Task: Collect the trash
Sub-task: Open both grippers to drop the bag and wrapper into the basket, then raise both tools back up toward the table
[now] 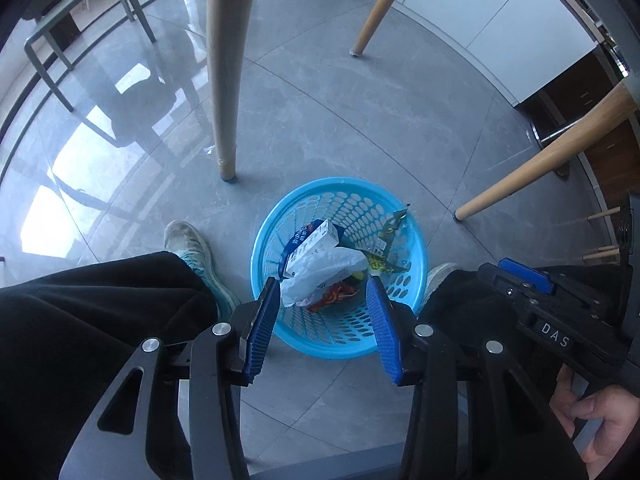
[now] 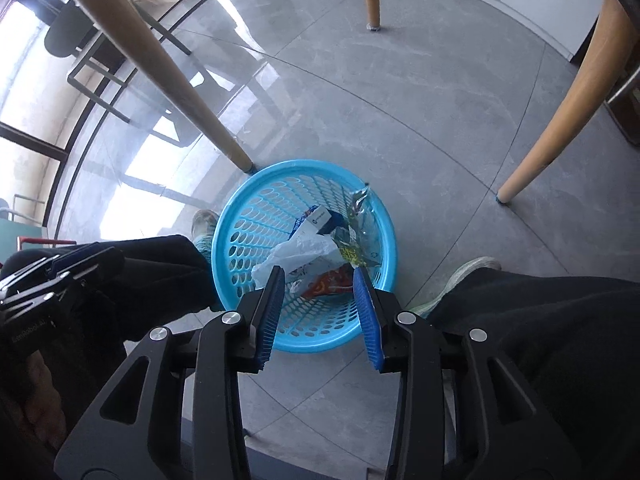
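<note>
A round blue plastic basket stands on the grey tiled floor between the person's feet; it also shows in the right wrist view. Inside lie a white and blue carton, a crumpled white plastic bag, a red wrapper and a yellow and silver foil wrapper. My left gripper is open and empty, held above the basket's near rim. My right gripper is open and empty, also above the near rim. The right gripper's body shows at the right of the left wrist view.
Wooden table legs stand around the basket: one just behind it, one at the right, one farther back. The person's shoes and dark trousers flank the basket. A metal-framed chair stands at the far left.
</note>
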`<action>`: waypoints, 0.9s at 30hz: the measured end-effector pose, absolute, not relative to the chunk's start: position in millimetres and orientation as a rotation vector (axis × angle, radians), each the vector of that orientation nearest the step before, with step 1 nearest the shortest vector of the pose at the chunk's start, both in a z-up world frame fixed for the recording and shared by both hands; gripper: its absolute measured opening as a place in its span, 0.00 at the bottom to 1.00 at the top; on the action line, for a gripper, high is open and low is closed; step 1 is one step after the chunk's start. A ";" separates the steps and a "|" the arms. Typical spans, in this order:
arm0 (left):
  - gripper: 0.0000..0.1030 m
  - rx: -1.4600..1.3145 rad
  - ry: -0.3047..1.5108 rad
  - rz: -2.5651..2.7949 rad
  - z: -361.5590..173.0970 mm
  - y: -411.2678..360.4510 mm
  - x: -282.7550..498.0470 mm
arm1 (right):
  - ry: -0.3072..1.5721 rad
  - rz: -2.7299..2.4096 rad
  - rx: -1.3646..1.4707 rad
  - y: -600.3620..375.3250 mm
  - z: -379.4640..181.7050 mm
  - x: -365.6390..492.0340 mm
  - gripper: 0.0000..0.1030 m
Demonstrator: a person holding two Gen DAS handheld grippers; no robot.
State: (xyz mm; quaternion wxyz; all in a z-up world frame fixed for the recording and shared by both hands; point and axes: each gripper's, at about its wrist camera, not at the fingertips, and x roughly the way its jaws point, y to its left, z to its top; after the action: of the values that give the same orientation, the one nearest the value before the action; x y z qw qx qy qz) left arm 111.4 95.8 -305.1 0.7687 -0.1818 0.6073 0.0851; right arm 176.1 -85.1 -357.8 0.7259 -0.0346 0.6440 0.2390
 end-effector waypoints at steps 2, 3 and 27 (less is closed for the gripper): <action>0.44 -0.372 1.288 0.183 -290.6 93.9 101.0 | 1.396 0.554 -0.072 -90.4 -340.2 165.0 0.39; 0.44 -0.347 1.273 0.184 -283.3 92.1 96.5 | 1.378 0.557 -0.079 -92.2 -331.2 159.5 0.42; 0.65 -0.135 0.818 0.156 -100.4 74.3 20.1 | 0.991 0.649 -0.087 -169.9 -127.6 64.9 0.63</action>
State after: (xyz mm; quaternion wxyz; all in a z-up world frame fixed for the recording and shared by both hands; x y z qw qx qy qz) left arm 20.1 74.3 -100.4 0.9123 -0.0657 0.3970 0.0758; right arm 64.9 -169.9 -127.6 0.8286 -0.0410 0.4670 0.3060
